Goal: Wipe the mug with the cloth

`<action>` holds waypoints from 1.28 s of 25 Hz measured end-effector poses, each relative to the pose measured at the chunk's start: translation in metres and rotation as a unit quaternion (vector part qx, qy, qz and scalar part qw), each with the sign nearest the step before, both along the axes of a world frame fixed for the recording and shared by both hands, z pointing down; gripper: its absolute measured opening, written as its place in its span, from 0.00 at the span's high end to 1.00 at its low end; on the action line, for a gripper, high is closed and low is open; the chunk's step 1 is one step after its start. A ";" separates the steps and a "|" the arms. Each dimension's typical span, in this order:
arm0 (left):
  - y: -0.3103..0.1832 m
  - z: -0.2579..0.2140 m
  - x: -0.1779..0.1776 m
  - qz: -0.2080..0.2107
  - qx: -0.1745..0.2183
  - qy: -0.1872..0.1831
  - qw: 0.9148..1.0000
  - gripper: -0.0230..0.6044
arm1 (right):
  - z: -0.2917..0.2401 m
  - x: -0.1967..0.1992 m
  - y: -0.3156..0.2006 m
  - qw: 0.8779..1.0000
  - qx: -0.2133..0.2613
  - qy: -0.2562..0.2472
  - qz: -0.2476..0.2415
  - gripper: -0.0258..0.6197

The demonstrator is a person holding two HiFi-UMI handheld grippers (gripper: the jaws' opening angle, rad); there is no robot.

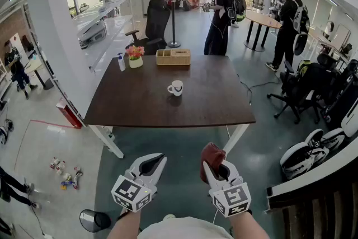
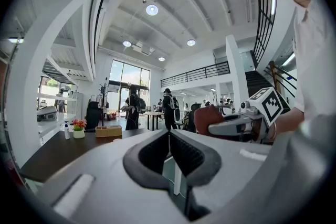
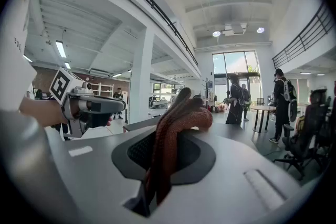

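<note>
A white mug [image 1: 175,87] stands upright near the middle of the dark wooden table [image 1: 140,103], well ahead of both grippers. My right gripper [image 1: 213,167] is held low in front of the table's near edge, shut on a bunched reddish-brown cloth [image 1: 211,153]. In the right gripper view the cloth [image 3: 181,113] sticks up from between the closed pads. My left gripper [image 1: 153,162] is level with it on the left, shut with nothing between its pads [image 2: 157,150]. The left gripper view shows the right gripper [image 2: 211,126] and the cloth [image 2: 202,115] beside it.
At the table's far edge stand a wooden box [image 1: 173,57], a flower pot [image 1: 135,56] and a spray bottle [image 1: 121,62]. A black office chair [image 1: 154,22] and standing people [image 1: 219,11] are beyond. A white pillar [image 1: 53,25] rises at left; chairs [image 1: 305,87] stand at right.
</note>
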State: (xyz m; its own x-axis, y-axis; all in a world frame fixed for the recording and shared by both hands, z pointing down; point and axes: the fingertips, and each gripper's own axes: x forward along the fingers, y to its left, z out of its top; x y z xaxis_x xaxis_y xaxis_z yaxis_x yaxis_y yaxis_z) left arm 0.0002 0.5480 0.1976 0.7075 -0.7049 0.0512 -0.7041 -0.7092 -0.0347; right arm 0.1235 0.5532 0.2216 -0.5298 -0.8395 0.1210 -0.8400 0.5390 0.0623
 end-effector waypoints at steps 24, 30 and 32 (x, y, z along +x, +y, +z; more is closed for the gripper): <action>-0.012 0.016 -0.079 0.017 -0.021 0.014 1.000 0.96 | 0.010 -0.067 -0.018 1.000 -0.019 -0.015 0.020 0.84; -0.023 0.026 -0.115 0.014 -0.035 0.027 0.999 0.96 | 0.018 -0.098 -0.028 0.999 -0.031 -0.008 0.023 0.84; -0.034 0.031 -0.124 0.010 -0.042 0.031 0.999 0.96 | 0.024 -0.104 -0.038 0.999 -0.037 -0.004 0.021 0.84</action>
State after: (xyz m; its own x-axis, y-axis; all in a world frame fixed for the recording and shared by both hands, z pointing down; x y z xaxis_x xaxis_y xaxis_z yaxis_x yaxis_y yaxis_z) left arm -0.1234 0.5144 0.2289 0.7249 -0.6858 0.0648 -0.6889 -0.7216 0.0688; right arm 0.0198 0.5154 0.2451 -0.4948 -0.8504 0.1791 -0.8625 0.5057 0.0179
